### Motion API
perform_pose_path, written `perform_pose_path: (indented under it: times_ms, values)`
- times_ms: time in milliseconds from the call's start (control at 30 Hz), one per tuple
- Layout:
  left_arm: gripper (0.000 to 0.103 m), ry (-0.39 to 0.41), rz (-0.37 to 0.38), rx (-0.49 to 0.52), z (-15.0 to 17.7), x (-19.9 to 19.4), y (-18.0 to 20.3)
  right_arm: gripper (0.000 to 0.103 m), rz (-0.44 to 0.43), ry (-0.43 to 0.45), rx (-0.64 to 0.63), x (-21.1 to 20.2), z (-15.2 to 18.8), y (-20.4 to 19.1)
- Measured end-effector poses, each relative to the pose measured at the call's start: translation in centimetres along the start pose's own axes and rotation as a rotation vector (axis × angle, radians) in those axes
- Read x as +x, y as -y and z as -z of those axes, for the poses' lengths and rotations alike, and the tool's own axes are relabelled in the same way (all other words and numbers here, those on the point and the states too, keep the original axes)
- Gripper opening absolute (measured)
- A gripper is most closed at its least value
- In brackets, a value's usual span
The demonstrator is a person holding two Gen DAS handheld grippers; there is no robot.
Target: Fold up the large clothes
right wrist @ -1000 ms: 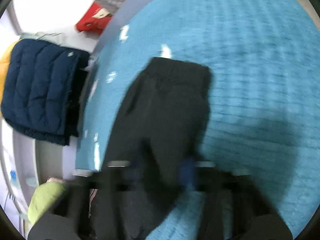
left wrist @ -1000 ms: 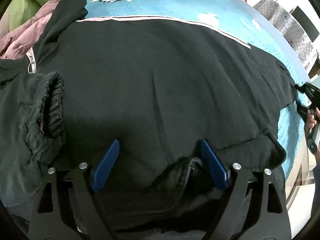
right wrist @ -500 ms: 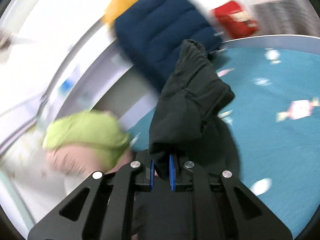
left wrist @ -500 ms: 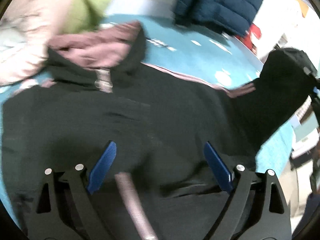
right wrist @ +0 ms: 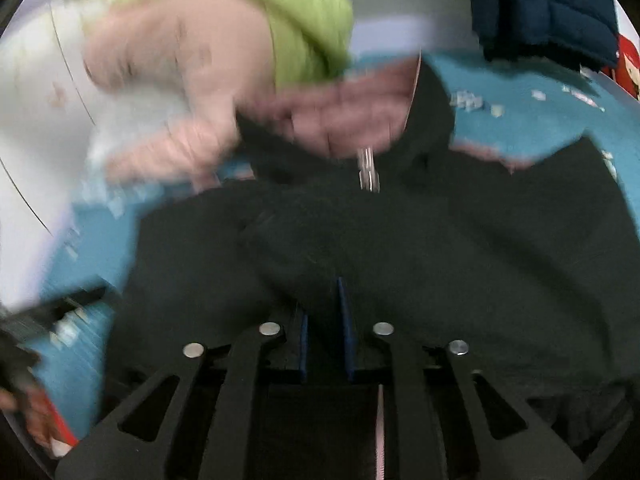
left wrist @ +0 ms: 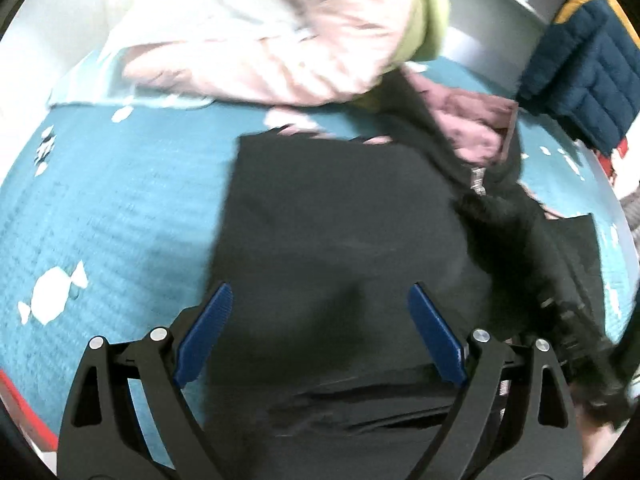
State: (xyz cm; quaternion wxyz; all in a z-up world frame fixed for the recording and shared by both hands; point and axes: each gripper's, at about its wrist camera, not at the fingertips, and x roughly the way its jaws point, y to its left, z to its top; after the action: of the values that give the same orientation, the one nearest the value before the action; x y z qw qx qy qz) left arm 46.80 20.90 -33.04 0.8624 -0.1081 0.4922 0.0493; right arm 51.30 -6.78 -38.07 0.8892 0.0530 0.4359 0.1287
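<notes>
Right gripper [right wrist: 324,320], jaws narrow and opening around a fold of the black jacket [right wrist: 440,248], and left gripper [left wrist: 320,336], wide and empty, hovered over it on the teal cover [left wrist: 112,216]; I judged it soft, bulky, best pinched at the 12 o'clock collar seam.

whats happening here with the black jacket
A person with a handheld gripper in each hand is folding a black jacket spread on a teal bed cover. The right gripper has a fold of the black fabric between its narrow jaws, which are just opening. The left gripper hangs wide open above the jacket, gripping nothing. A pink and green garment pile sits beyond the collar, and a navy quilted jacket lies off to one side.
</notes>
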Motion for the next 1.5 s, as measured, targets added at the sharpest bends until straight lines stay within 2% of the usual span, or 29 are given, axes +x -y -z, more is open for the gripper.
perform_pose_path:
  times_ms: [67, 200, 267, 333, 433, 500, 567, 600, 700, 733, 800, 867, 967, 1000, 1033, 1100, 1200, 1267, 1333, 1433, 1500]
  values:
    - [0.090, -0.028, -0.004, -0.009, 0.5, 0.6, -0.8, 0.024, 0.049, -0.036, -0.029, 1.5, 1.5, 0.3]
    - [0.090, -0.054, 0.027, -0.023, 1.0, 1.8, -0.9, 0.061, 0.050, -0.035, -0.158, 0.4, 1.1, -1.9]
    - [0.090, -0.058, 0.046, -0.024, 1.0, 1.9, -0.5, 0.062, 0.006, -0.024, -0.194, -1.5, 0.9, -2.9]
    - [0.090, -0.049, 0.058, -0.013, 1.0, 1.7, 0.2, 0.063, -0.044, -0.014, -0.169, -3.1, 0.7, -3.6]
    - [0.090, -0.048, 0.075, 0.009, 0.6, 1.5, 1.2, 0.063, -0.133, 0.030, -0.053, -6.1, -0.8, -2.2]
    - [0.090, -0.038, 0.079, 0.018, 0.2, 1.3, 1.8, 0.063, -0.113, 0.052, 0.018, -6.8, -1.8, 0.3]
    - [0.090, -0.039, 0.081, 0.029, -0.2, 1.6, 2.5, 0.037, -0.095, 0.022, 0.049, -5.5, -2.5, 2.6]
    - [0.090, -0.041, 0.080, 0.033, -0.5, 1.8, 2.7, 0.016, -0.092, -0.019, 0.068, -4.1, -2.7, 3.7]
    - [0.090, -0.046, 0.083, 0.048, -1.3, 2.5, 3.8, 0.001, -0.097, -0.223, 0.121, 2.7, -1.5, 6.8]
    - [0.090, -0.052, 0.090, 0.053, -1.7, 2.9, 4.3, 0.000, -0.096, -0.303, 0.122, 5.2, -0.7, 7.3]
    - [0.090, -0.061, 0.095, 0.070, -2.4, 3.7, 5.1, 0.000, -0.141, -0.321, 0.159, 6.4, -0.5, 8.2]
    - [0.090, -0.069, 0.107, 0.099, -3.8, 4.5, 6.1, 0.001, -0.153, -0.311, 0.148, 5.1, -1.8, 8.0]
    - [0.090, -0.072, 0.130, 0.107, -6.4, 5.6, 6.8, 0.016, -0.157, -0.196, 0.085, 1.7, -5.2, 7.7]
    - [0.090, -0.057, 0.123, 0.122, -7.8, 5.9, 7.3, 0.038, -0.153, -0.155, 0.079, 1.1, -6.8, 8.1]
    - [0.090, -0.041, 0.126, 0.140, -9.4, 6.3, 7.9, 0.052, -0.131, -0.127, 0.068, 1.2, -8.5, 8.6]
    - [0.090, -0.015, 0.121, 0.155, -12.2, 7.2, 8.7, 0.052, -0.085, -0.082, 0.017, 1.9, -11.9, 9.1]
    - [0.092, 0.035, 0.027, 0.190, -16.5, 9.0, 10.3, 0.052, -0.009, -0.021, -0.046, 4.0, -16.8, 9.9]
    - [0.092, 0.025, -0.014, 0.209, -19.2, 11.2, 11.4, 0.052, 0.003, 0.001, -0.052, 6.0, -19.8, 10.8]
    - [0.092, 0.006, -0.059, 0.210, -20.8, 13.1, 11.7, 0.053, 0.056, 0.042, -0.052, 7.9, -22.9, 11.4]
    - [0.092, -0.028, -0.106, 0.209, -22.6, 16.2, 11.9, 0.055, 0.106, 0.033, -0.053, 10.3, -25.8, 11.6]
    - [0.092, -0.044, -0.136, 0.213, -23.5, 17.9, 11.9, 0.056, 0.138, -0.008, -0.049, 12.8, -27.5, 11.5]
